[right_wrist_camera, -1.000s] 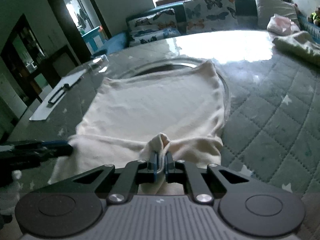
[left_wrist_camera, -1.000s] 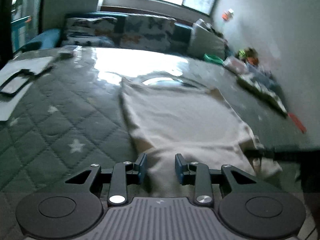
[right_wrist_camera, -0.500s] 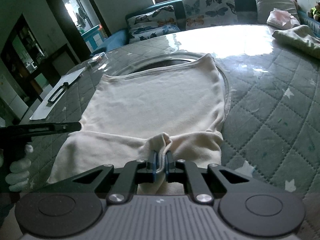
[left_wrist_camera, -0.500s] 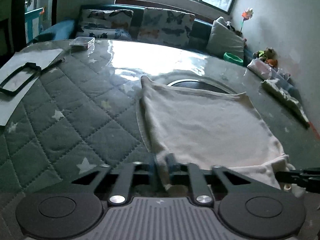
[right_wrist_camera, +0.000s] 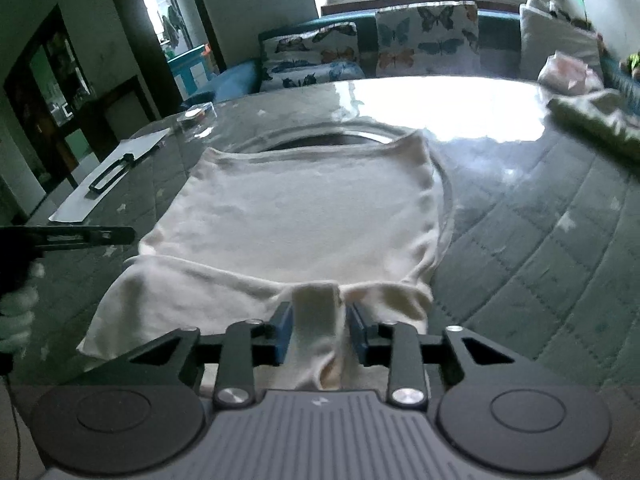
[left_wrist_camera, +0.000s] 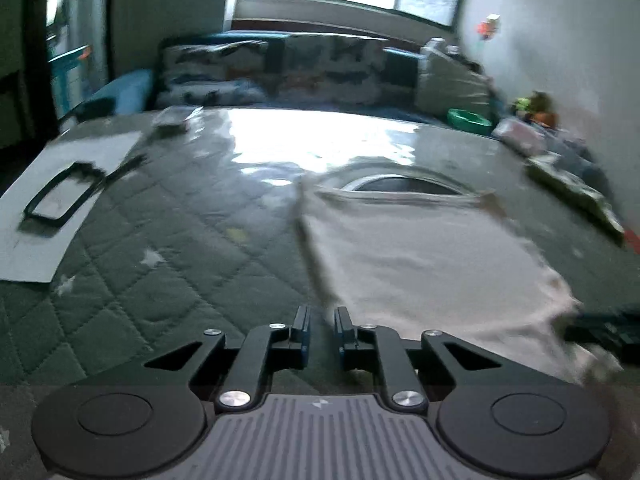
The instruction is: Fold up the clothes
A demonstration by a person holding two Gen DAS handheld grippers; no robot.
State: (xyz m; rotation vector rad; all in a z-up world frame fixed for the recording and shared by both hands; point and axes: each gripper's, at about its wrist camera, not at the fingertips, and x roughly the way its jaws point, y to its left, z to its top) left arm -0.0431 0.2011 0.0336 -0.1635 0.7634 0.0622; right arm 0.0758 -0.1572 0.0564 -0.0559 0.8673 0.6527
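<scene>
Right tool (right_wrist_camera: 319, 330) opening, cream garment (right_wrist_camera: 296, 216) fold between (unpinched); left tool (left_wrist_camera: 322, 332) narrow, opening.

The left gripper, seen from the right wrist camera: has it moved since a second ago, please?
Yes. The left gripper has risen and reached further in, from the cream garment's lower left corner toward its left edge.

The whole left wrist view is smeared by motion blur, so the sofa cushions (left_wrist_camera: 256, 72) and the clutter at the right edge (left_wrist_camera: 560, 148) cannot be made out. The cream garment (right_wrist_camera: 304, 216) runs hidden under the right gripper (right_wrist_camera: 320, 330). At the left edge the gloved hand (right_wrist_camera: 16, 312) is blurred and cut off
</scene>
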